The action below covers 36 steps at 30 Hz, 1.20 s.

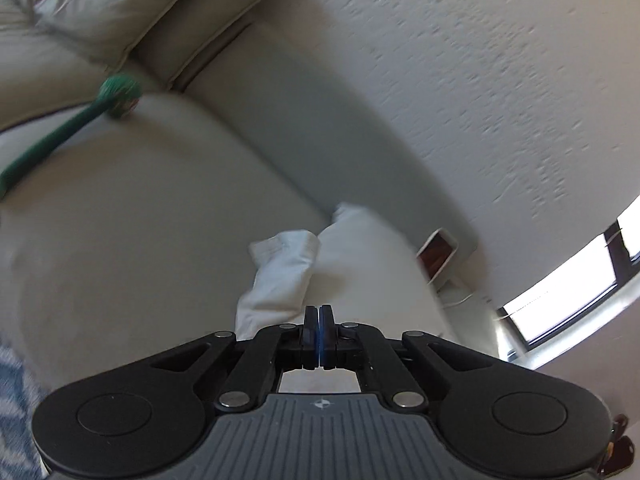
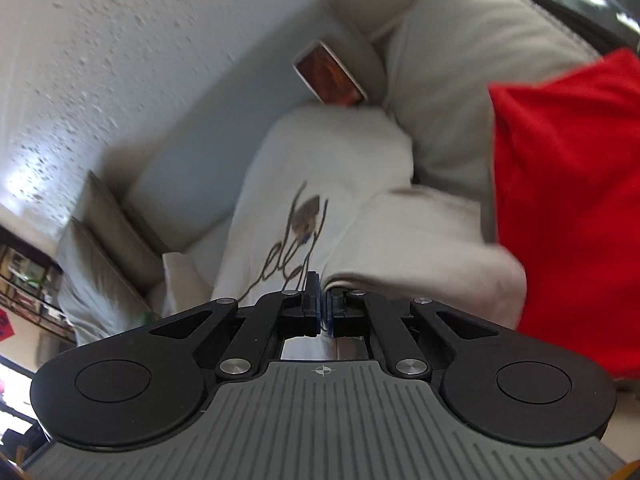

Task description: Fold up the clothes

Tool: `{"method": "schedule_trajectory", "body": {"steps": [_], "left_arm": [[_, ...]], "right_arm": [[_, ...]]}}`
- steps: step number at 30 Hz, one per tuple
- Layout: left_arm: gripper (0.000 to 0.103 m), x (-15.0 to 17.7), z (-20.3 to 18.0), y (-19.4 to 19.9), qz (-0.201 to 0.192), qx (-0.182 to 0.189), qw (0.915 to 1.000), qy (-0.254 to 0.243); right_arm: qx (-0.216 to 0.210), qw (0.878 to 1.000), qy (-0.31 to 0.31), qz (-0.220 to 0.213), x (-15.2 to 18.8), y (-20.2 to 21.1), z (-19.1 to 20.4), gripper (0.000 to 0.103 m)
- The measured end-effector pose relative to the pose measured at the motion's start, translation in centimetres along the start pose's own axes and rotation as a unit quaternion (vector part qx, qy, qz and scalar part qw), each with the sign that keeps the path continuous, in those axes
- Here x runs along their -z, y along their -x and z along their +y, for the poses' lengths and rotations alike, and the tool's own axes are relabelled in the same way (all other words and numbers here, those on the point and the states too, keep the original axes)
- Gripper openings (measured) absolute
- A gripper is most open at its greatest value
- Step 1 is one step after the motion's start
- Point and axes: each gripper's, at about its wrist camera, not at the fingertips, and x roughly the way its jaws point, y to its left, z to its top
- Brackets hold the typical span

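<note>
A white shirt [image 2: 320,168] with dark cursive lettering and a small print stretches away from my right gripper [image 2: 322,284] over a pale sofa. The gripper's fingers are pinched on a folded edge of the shirt at their tips. In the left wrist view the same white shirt [image 1: 368,256] lies just beyond my left gripper [image 1: 319,312], with one sleeve [image 1: 280,268] hanging off to the left. Its blue pads are pressed together, and the cloth runs right up to and under the tips. Both views are blurred by motion.
The beige sofa seat [image 1: 140,220] and back cushions [image 1: 100,12] lie under a textured white wall. A green strap-like object [image 1: 116,88] rests on the sofa. A red cushion [image 2: 568,200] sits at the right, a wood-coloured panel [image 2: 330,76] by the wall, and a window [image 1: 560,300] beyond it.
</note>
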Motion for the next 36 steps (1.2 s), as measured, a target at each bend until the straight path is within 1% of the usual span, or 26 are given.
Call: {"method": "schedule_trajectory", "body": {"steps": [1, 2, 3, 4, 5, 6, 8, 10, 11, 13, 16, 17, 19, 20, 21, 22, 24, 25, 27, 29, 31, 33, 36], "left_arm": [[0.001, 1.0, 0.9, -1.3, 0.024, -0.021, 0.9995, 0.006], [0.005, 1.8, 1.7, -2.3, 0.041, -0.037, 0.9984, 0.016], [0.009, 2.2, 2.2, -3.1, 0.043, -0.044, 0.9978, 0.023], [0.026, 2.4, 2.7, -3.8, 0.043, -0.048, 0.9975, 0.029], [0.039, 2.5, 2.9, -4.4, 0.037, -0.048, 0.9978, 0.028], [0.039, 2.5, 3.1, -5.0, 0.029, -0.047, 0.9982, 0.025], [0.039, 2.0, 3.3, -6.3, 0.02, -0.032, 0.9989, 0.028], [0.042, 1.4, 3.4, -7.6, 0.018, -0.01, 0.999, 0.039], [0.045, 1.0, 3.2, -8.5, 0.028, -0.001, 0.9988, 0.04], [0.047, 0.3, 2.7, -10.6, 0.049, 0.01, 0.9982, 0.034], [0.051, -0.6, 1.0, -14.1, 0.081, -0.012, 0.9965, -0.014], [0.052, -0.7, 0.5, -15.1, 0.085, -0.026, 0.9954, -0.036], [0.054, -0.9, -0.4, -16.8, 0.083, -0.052, 0.9919, -0.082], [0.057, -1.1, -0.7, -17.6, 0.079, -0.061, 0.9902, -0.098], [0.058, -1.4, -0.9, -18.4, 0.076, -0.07, 0.9884, -0.112], [0.055, -1.5, -1.1, -19.0, 0.072, -0.078, 0.9871, -0.12], [0.04, -2.1, -1.2, -20.0, 0.064, -0.101, 0.9856, -0.119], [0.004, -2.4, -1.2, -20.2, 0.058, -0.116, 0.985, -0.114], [0.004, -3.0, -0.4, -19.7, 0.049, -0.114, 0.9895, -0.075], [0.004, -3.1, 0.0, -18.2, 0.022, -0.121, 0.9901, -0.067], [0.004, -3.3, 0.3, -16.3, 0.001, -0.111, 0.9924, -0.054], [0.004, -3.3, 0.5, -14.2, -0.017, -0.111, 0.9927, -0.043], [0.004, -3.3, 1.2, -11.1, -0.04, -0.126, 0.991, -0.024]], "right_arm": [[0.019, 1.0, -0.001, 0.021, 1.0, -1.7, -0.9, 0.003], [0.038, 0.998, -0.002, 0.042, 2.0, -3.5, -1.8, 0.004], [0.057, 0.996, -0.003, 0.063, 2.9, -5.2, -2.7, 0.007], [0.067, 0.995, 0.002, 0.076, 3.6, -6.0, -3.1, 0.007], [0.074, 0.994, 0.004, 0.083, 4.0, -6.2, -3.2, 0.014], [0.074, 0.993, 0.006, 0.087, 4.6, -6.2, -3.4, 0.032], [0.073, 0.993, 0.01, 0.093, 5.6, -6.1, -3.7, 0.053], [0.068, 0.993, 0.009, 0.097, 6.7, -5.9, -3.9, 0.052], [0.062, 0.993, 0.006, 0.096, 7.3, -5.7, -4.0, 0.052], [0.048, 0.994, -0.008, 0.095, 8.5, -5.2, -4.1, 0.052], [0.024, 0.996, -0.036, 0.083, 9.4, -5.1, -4.4, 0.052], [0.017, 0.996, -0.041, 0.077, 9.7, -5.0, -4.5, 0.052], [0.011, 0.996, -0.049, 0.069, 10.0, -4.5, -4.5, 0.052], [0.011, 0.996, -0.049, 0.068, 10.0, -4.5, -4.6, 0.052], [0.012, 0.997, -0.048, 0.067, 10.0, -4.6, -4.6, 0.052], [0.012, 0.997, -0.047, 0.066, 10.0, -4.6, -4.6, 0.052], [0.016, 0.997, -0.048, 0.065, 10.1, -4.7, -4.8, 0.052], [0.019, 0.996, -0.05, 0.065, 10.2, -4.9, -5.0, 0.052], [0.026, 0.996, -0.054, 0.064, 10.3, -5.1, -5.3, 0.052], [0.033, 0.996, -0.055, 0.064, 10.5, -5.3, -5.5, 0.052], [0.037, 0.996, -0.05, 0.061, 10.7, -5.4, -5.6, 0.052], [0.039, 0.996, -0.049, 0.058, 10.8, -5.4, -5.5, 0.052], [0.029, 0.997, -0.05, 0.06, 10.8, -5.5, -5.1, 0.052]]}}
